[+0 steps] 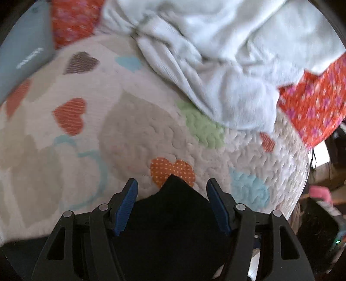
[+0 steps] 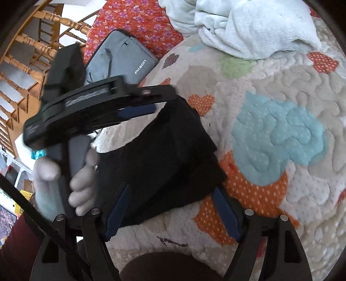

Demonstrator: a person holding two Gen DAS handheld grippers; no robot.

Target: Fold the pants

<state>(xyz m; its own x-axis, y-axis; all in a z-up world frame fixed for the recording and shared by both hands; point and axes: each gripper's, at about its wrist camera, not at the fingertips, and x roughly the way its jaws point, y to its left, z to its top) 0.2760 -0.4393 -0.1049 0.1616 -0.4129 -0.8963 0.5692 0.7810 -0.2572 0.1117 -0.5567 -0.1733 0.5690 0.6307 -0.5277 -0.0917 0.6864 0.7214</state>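
The black pants (image 2: 164, 155) lie folded into a compact bundle on a quilt with heart patches (image 2: 281, 134). In the right wrist view my right gripper (image 2: 170, 186) is open, its blue pads either side of the bundle's near edge. My left gripper (image 2: 138, 110) comes in from the left, held by a gloved hand (image 2: 80, 186), over the bundle's far edge. In the left wrist view the left gripper (image 1: 172, 183) is open, and a corner of the pants (image 1: 173, 205) lies between its blue pads without being pinched.
A white fluffy blanket (image 1: 227, 54) is heaped at the far side of the quilt (image 1: 129, 121). A grey laptop bag (image 2: 121, 60) lies on a red floral sheet (image 2: 138, 19). A wooden stair rail (image 2: 28, 54) stands at far left.
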